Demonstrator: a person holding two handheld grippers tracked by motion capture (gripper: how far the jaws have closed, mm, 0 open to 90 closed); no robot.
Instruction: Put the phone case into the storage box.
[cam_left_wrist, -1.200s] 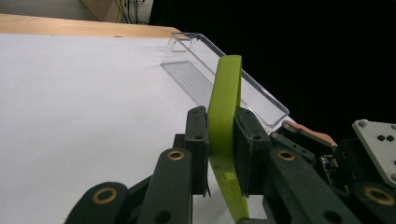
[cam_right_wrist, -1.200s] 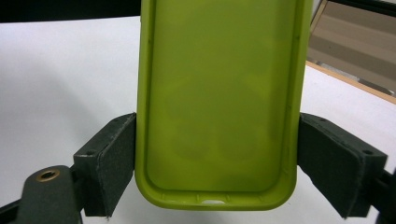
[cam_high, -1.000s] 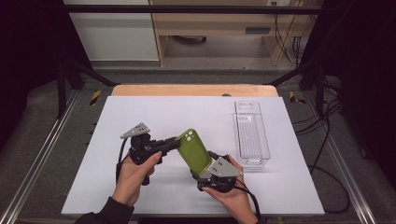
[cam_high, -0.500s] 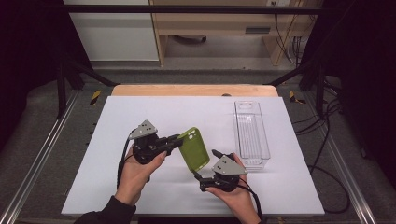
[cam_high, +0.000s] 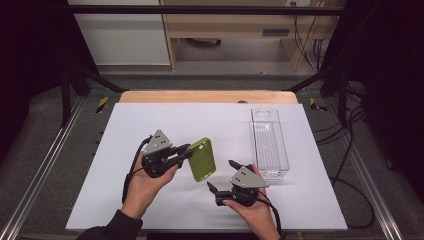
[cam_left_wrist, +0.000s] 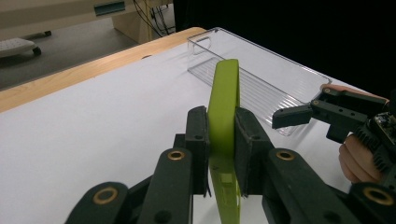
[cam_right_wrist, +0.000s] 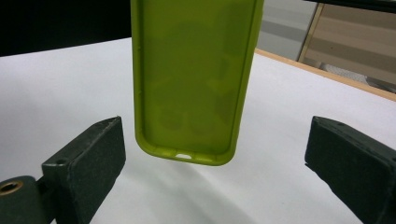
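A lime-green phone case (cam_high: 202, 160) is held off the white table on its edge. My left gripper (cam_high: 187, 151) is shut on one long side of it; in the left gripper view both pads (cam_left_wrist: 198, 135) press the green case (cam_left_wrist: 225, 93). My right gripper (cam_high: 221, 174) is just right of and nearer than the case, apart from it. Its jaws have just been opening and stand wide, with nothing between them. In the right gripper view the case's hollow inside (cam_right_wrist: 196, 79) hangs ahead of my right gripper (cam_right_wrist: 215, 173), its lower end above the table.
A clear plastic tray (cam_high: 270, 145) lies lengthwise on the right part of the white table (cam_high: 150, 125), close behind my right gripper. The left gripper view has the tray (cam_left_wrist: 261, 79) beyond the case. A wooden strip (cam_high: 207, 96) borders the table's far edge.
The right gripper's jaws have spread apart and come off the case, drawing back a little toward the person. The left gripper still holds the case, shifted slightly left.
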